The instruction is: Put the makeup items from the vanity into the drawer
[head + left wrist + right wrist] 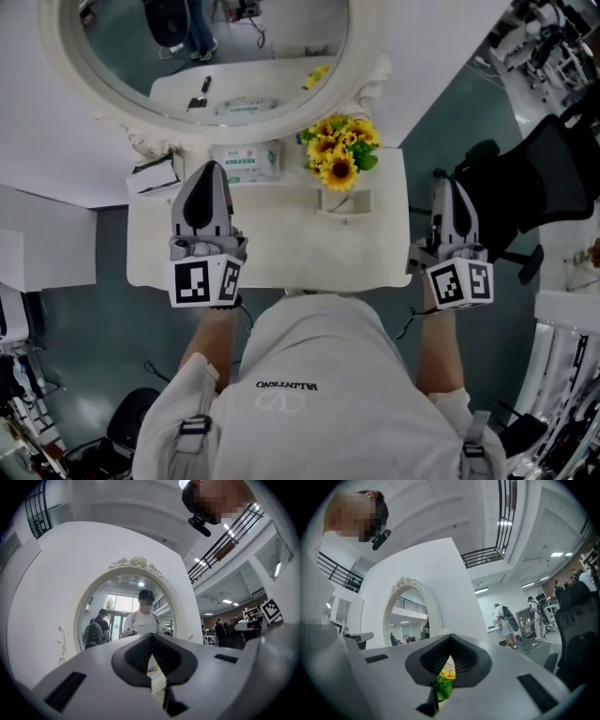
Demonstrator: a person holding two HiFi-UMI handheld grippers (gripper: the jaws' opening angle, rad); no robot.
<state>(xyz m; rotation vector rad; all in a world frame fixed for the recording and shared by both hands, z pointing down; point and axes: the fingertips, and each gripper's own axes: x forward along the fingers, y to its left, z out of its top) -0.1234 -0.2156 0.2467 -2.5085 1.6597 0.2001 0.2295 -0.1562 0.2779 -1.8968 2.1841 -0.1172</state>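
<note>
Left tool point(210, 172) and right tool point(449, 185) are both pressed together and empty, raised over the worktop point(281, 258). The tissue pack point(247, 162) lies just beside the left tool's tip, with the sunflowers point(339, 150) between the tools.

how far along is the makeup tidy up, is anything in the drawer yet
Done: nothing that shows; no open drawer is in view. The wipes pack, a small black-and-white item and the sunflowers sit on the vanity. In hand: nothing; the left gripper and right gripper are both shut and empty, held clear of the items. Left: open the drawer and move the items in.
</note>
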